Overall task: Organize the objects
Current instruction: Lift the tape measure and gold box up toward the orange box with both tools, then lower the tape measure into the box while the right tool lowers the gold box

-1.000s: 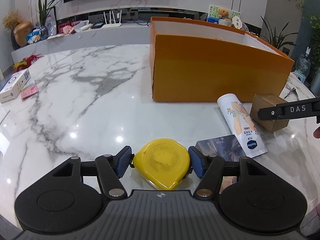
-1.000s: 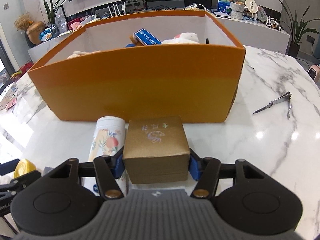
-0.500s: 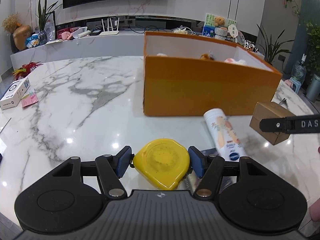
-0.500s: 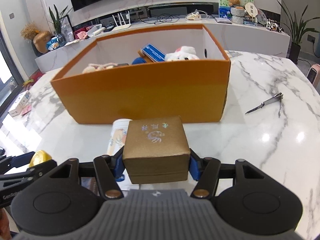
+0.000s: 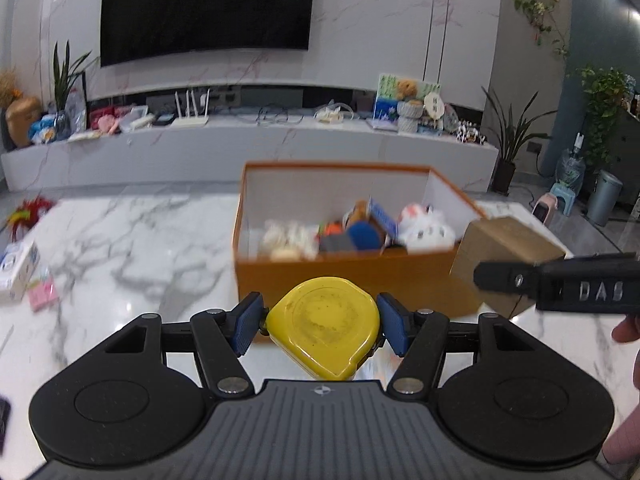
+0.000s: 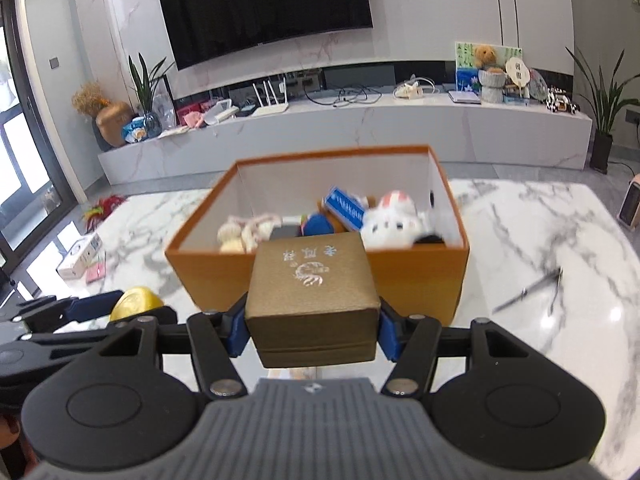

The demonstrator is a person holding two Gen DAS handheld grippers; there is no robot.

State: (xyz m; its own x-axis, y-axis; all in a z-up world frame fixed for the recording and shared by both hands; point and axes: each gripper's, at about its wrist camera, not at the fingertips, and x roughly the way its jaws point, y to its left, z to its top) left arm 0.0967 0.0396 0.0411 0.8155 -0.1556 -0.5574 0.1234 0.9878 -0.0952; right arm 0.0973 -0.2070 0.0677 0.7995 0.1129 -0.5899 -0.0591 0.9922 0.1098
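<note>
A yellow rounded plastic tape measure (image 5: 325,326) hangs before the open orange cardboard box (image 5: 352,276). A brown square gift box (image 6: 312,294) hangs level beside it.

The marble desk (image 6: 540,216) carries an orange box (image 6: 416,276) ahead of the right gripper (image 6: 312,326), a folding tool (image 6: 532,288) to its right, and a white carton (image 6: 78,256) far left.

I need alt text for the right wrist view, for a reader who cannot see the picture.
The right claw grips a small brown gift box with a pale emblem on its lid, held in front of an open orange box on a white marble table. The orange box holds plush toys and other small items. At the left edge, the left claw holds a yellow tape measure.
</note>
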